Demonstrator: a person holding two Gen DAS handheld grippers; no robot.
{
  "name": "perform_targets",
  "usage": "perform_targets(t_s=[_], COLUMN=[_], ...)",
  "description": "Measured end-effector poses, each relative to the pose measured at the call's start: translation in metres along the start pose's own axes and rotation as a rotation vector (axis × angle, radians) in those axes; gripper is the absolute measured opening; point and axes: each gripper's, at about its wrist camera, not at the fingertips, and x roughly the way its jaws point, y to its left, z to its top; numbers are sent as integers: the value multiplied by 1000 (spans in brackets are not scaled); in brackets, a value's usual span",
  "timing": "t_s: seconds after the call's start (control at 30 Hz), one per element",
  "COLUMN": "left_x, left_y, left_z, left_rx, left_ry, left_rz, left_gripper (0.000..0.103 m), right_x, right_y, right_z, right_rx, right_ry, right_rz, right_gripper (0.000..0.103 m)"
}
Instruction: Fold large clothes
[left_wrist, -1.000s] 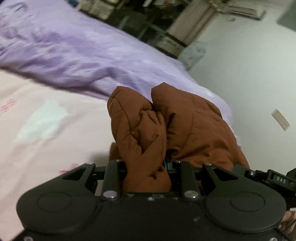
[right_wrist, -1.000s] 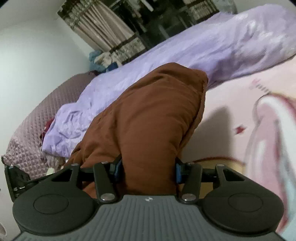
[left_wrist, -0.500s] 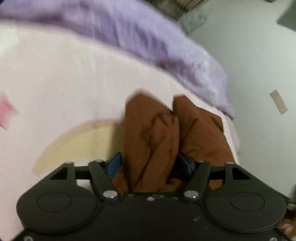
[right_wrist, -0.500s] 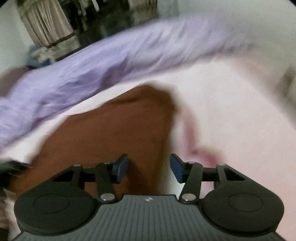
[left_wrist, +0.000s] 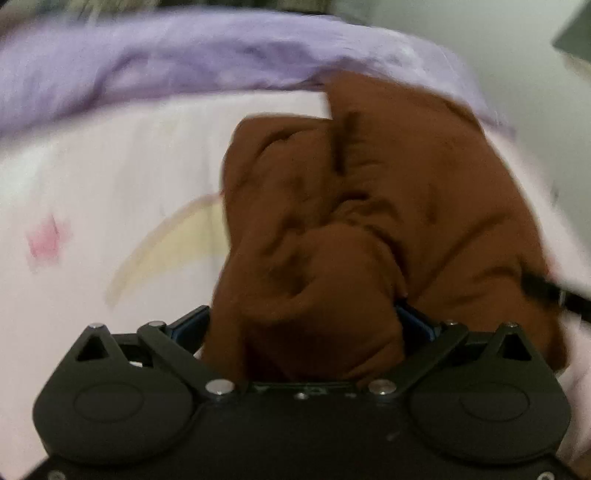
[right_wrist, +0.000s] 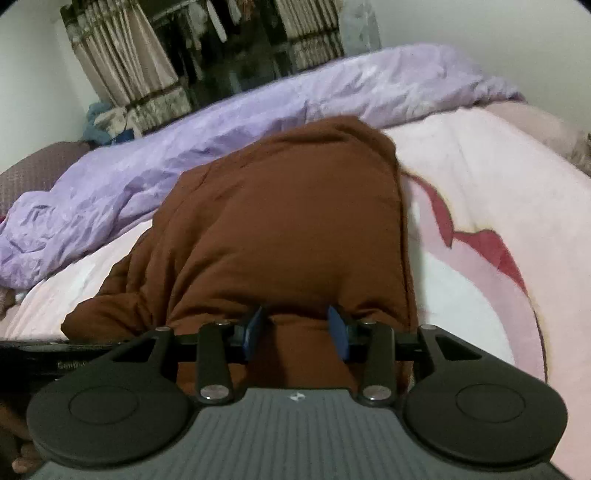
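Note:
A brown padded jacket (left_wrist: 388, 192) lies bunched on a pink patterned bed sheet (left_wrist: 110, 177). In the left wrist view my left gripper (left_wrist: 303, 321) has its jaws spread wide, with a thick fold of the jacket lying between the blue pads (left_wrist: 417, 319). In the right wrist view the jacket (right_wrist: 288, 221) is a smooth folded mound on the sheet (right_wrist: 498, 192). My right gripper (right_wrist: 295, 328) has its blue pads (right_wrist: 338, 328) pressed against a bunch of the jacket's near edge.
A crumpled purple quilt (right_wrist: 221, 122) runs along the far side of the bed and also shows in the left wrist view (left_wrist: 184, 62). Curtains and a dark window (right_wrist: 207, 48) stand behind it. A white wall (left_wrist: 517, 55) borders the bed.
Both grippers have come down from holding the jacket in the air to the bed. The jacket now rests on the sheet. The left jaws have spread wider.

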Motion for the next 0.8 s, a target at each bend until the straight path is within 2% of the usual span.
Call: perform_targets(t_s=[0.03, 0.13, 0.23, 0.3, 0.33, 0.37, 0.43, 0.5, 0.57, 0.6, 0.67, 0.73, 0.8], left_x=[-9, -48, -70, -57, -52, -39, -30, -48, -74, -88, -111, -128, -139], left_y=[4, -6, -17, -22, -22, -23, -22, -25, -34, -40, -52, -64, -73], left_z=[2, 2, -12, -17, -24, -25, -27, -27, -27, -28, -30, -34, -37], left_rx=[-22, 56, 103, 138, 152, 153, 107, 93, 130, 150, 181, 203, 212], left_ry=[-16, -129, -184, -160, -123, -85, -78, -100, -139, -148, -173, -194, -204], left_rz=[-18, 30, 39, 67, 95, 108, 107, 116, 131, 143, 167, 180, 195], left_gripper=[103, 103, 103, 103, 103, 103, 103, 103, 103, 103, 103, 103, 103], right_x=[-8, -45, -68, -52, -35, -20, -15, -29, -47, -57, -76, -92, -101], right_y=[3, 12, 11, 2, -4, -9, -13, -10, -6, -5, -3, 1, 5], right_z=[4, 11, 1, -12, -20, -27, -31, -26, -22, -21, -20, -22, -27], right_rx=[-6, -28, -14, 0, 14, 26, 36, 33, 13, 4, -3, -13, -45], right_ry=[-11, -55, -89, -27, 28, 43, 11, -6, -18, -36, -59, -68, -57], right_rz=[-15, -38, -54, -63, -70, -84, -89, -80, -78, -88, -111, -133, -160], right_gripper=[47, 47, 47, 47, 53, 57, 60, 60, 62, 65, 84, 90, 91])
